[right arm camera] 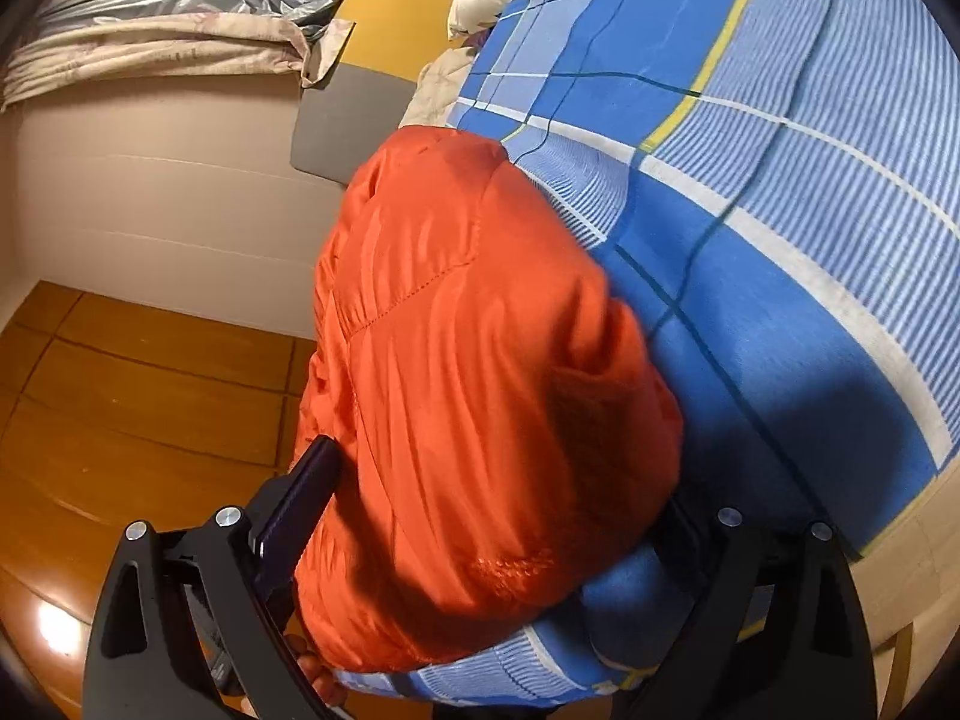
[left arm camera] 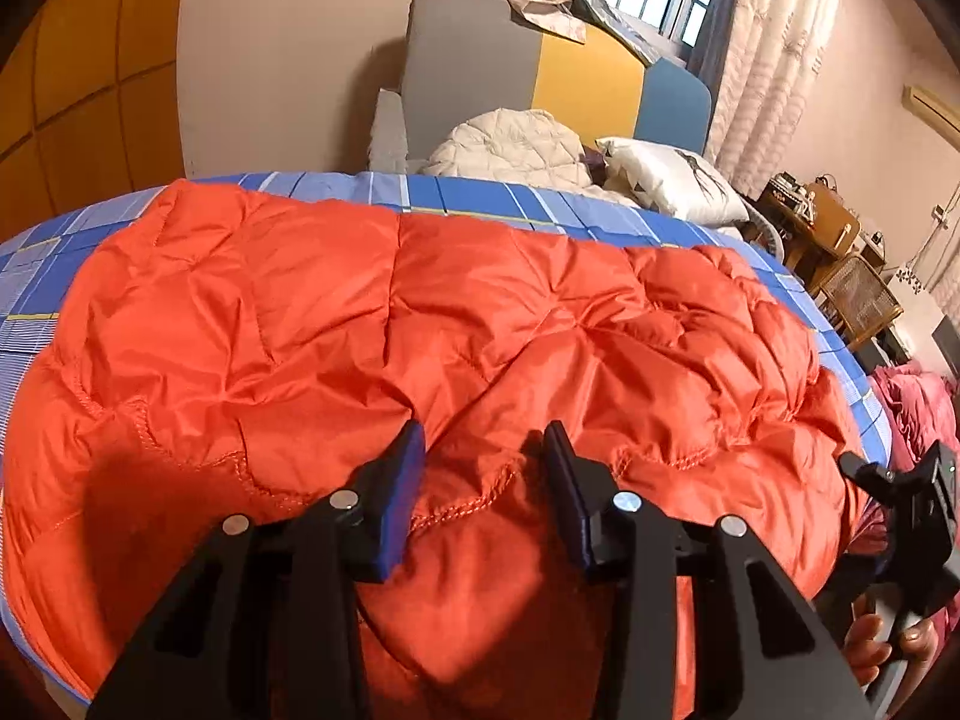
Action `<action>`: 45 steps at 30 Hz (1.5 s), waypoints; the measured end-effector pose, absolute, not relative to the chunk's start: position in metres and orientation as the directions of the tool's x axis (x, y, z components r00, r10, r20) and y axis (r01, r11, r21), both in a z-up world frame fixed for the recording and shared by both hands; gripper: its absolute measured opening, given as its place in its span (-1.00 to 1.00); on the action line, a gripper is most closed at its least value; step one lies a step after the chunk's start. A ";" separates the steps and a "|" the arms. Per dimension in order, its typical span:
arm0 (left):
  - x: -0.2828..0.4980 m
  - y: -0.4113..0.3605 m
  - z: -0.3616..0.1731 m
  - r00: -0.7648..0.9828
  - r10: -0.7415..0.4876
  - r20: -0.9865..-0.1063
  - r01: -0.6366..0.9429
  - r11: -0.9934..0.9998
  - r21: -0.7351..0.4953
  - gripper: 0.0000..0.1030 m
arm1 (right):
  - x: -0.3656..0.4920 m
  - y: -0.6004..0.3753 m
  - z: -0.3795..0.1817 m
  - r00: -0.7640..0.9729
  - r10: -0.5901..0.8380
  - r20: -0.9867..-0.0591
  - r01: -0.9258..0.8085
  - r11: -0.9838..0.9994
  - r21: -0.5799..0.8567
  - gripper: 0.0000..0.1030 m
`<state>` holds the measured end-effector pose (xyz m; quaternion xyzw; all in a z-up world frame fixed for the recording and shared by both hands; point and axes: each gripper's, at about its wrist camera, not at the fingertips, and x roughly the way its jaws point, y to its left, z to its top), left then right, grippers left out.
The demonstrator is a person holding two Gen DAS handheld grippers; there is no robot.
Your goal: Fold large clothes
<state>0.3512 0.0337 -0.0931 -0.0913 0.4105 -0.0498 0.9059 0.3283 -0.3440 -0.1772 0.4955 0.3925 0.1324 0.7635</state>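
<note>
An orange quilted down jacket (left arm camera: 420, 324) lies spread on a bed with a blue checked sheet (left arm camera: 480, 195). My left gripper (left arm camera: 483, 462) is open, its blue-padded jaws straddling a stitched hem fold at the jacket's near edge. In the right wrist view the jacket (right arm camera: 468, 372) bulges over the bed's edge against the sheet (right arm camera: 750, 180). My right gripper (right arm camera: 498, 504) is open wide around this orange bulk; its left finger (right arm camera: 300, 504) touches the fabric, and the right one is mostly hidden. The right gripper also shows in the left wrist view (left arm camera: 918, 516).
A cream quilted garment (left arm camera: 510, 147) and a white pillow (left arm camera: 666, 180) lie at the bed's head by a grey, yellow and blue headboard (left arm camera: 540, 66). A dark red garment (left arm camera: 918, 408) and wooden furniture (left arm camera: 840, 264) stand to the right. Wooden floor (right arm camera: 150, 390) lies beside the bed.
</note>
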 end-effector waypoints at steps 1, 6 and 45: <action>0.352 0.033 -0.096 0.651 -0.167 -0.741 0.016 0.978 -0.206 -0.19 | 0.330 -0.341 -0.176 0.653 0.587 -0.478 0.180 0.492 0.852 0.83; 0.357 0.031 -0.107 0.634 -0.177 -0.753 0.024 0.977 -0.210 -0.19 | 0.333 -0.333 -0.172 0.647 0.590 -0.482 0.156 0.517 0.842 0.22; 0.299 0.151 -0.085 0.664 -0.415 -0.622 0.041 0.851 -0.524 -0.43 | 0.340 -0.109 0.008 0.501 0.626 -0.597 -0.502 0.772 0.390 -0.51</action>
